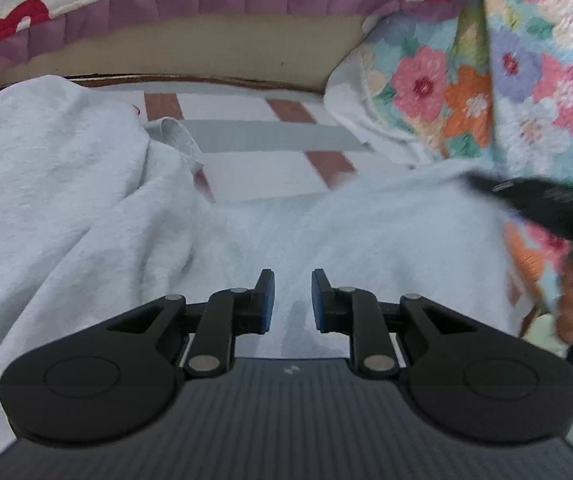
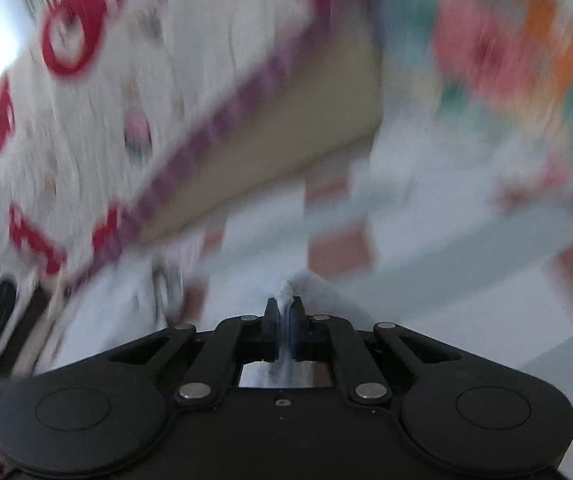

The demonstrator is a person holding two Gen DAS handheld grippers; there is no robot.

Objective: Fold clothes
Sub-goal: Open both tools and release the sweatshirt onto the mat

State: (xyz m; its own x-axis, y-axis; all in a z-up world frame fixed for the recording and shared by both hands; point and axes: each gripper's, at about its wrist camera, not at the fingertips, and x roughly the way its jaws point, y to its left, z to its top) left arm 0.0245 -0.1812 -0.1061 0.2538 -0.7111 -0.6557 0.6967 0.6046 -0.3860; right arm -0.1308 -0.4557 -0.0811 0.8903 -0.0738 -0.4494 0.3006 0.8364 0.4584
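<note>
A pale blue-white garment (image 1: 86,200) lies rumpled over the tiled floor and fills most of the left wrist view. My left gripper (image 1: 292,300) is open and empty, hovering just above the cloth. My right gripper (image 2: 284,328) is shut on a bunched edge of the same garment (image 2: 286,290); it also shows as a blurred dark shape at the right of the left wrist view (image 1: 546,204), lifting the cloth there. The right wrist view is heavily blurred.
A bed (image 1: 206,52) with a purple-frilled quilt (image 1: 206,0) runs along the back. A floral blanket (image 1: 506,80) hangs at the right. Red, white and grey floor tiles (image 1: 266,140) show between them.
</note>
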